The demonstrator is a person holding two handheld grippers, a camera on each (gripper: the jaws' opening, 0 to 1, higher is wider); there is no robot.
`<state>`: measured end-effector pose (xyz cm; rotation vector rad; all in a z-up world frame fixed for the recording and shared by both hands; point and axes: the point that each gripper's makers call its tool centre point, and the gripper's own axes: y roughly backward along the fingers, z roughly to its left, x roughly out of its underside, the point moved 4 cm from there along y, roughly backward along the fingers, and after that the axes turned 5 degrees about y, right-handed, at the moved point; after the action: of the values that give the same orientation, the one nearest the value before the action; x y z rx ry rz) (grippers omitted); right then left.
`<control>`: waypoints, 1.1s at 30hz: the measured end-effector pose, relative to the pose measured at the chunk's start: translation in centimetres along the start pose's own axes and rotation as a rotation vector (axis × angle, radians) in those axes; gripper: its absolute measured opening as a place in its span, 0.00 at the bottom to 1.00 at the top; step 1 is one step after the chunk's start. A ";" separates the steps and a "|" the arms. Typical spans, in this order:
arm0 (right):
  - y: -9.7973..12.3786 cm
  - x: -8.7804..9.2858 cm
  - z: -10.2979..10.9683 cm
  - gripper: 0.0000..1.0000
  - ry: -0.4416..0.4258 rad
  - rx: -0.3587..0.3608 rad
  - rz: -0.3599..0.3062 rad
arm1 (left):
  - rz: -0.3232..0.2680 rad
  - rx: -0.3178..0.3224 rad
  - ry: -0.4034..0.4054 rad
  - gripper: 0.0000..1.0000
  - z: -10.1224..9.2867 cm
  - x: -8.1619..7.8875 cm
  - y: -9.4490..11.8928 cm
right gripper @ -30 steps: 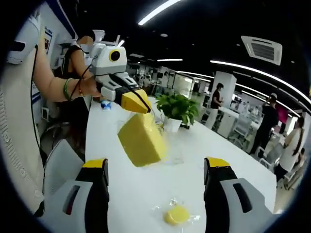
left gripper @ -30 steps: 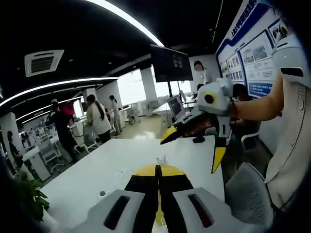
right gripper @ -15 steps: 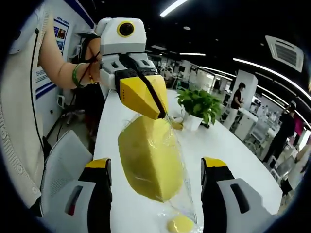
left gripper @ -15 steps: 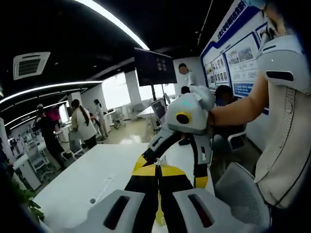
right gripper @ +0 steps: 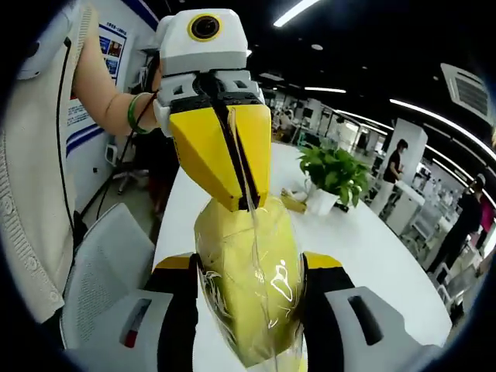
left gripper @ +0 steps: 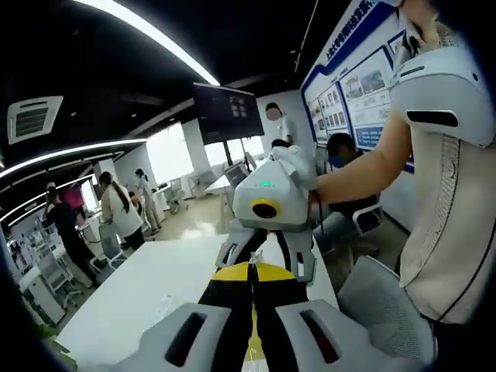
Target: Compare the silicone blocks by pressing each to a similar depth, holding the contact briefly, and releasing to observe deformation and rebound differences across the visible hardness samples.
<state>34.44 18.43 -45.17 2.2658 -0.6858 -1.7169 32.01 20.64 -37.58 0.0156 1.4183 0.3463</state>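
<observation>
A yellow silicone block in clear plastic wrap hangs above the white table. In the right gripper view my left gripper comes down from above, shut on the top of the wrap. My right gripper has its two jaws against the block's left and right sides, shut on it. In the left gripper view my left gripper shows its jaws pressed together, and my right gripper faces the camera just beyond them with its fingers pointing this way. The block's lower end is cut off by the view's edge.
A potted plant stands on the table behind the block. A grey office chair sits at the table's edge beside the person holding the grippers. Several people stand among desks in the background.
The right gripper's jaws have closed in from well apart onto the block's sides. The left gripper and the hanging block have come closer and now sit between those jaws.
</observation>
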 end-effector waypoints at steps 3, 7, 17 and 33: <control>0.0 -0.3 0.3 0.39 0.034 0.009 -0.010 | 0.000 0.016 -0.005 0.00 -0.3 -0.1 0.1; 0.1 -0.3 0.4 0.26 0.097 0.028 0.003 | 0.007 0.047 -0.040 0.00 -1.3 -0.3 0.1; 0.3 0.2 1.6 0.13 0.064 0.001 0.095 | 0.054 0.064 -0.127 0.00 -2.7 -0.1 0.2; 0.5 -0.2 2.0 0.09 0.094 0.015 0.095 | 0.049 0.063 -0.163 0.00 -3.1 -0.4 0.5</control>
<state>32.39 18.29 -45.31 2.2688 -0.7749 -1.5571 28.82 20.42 -37.64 0.1281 1.2686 0.3332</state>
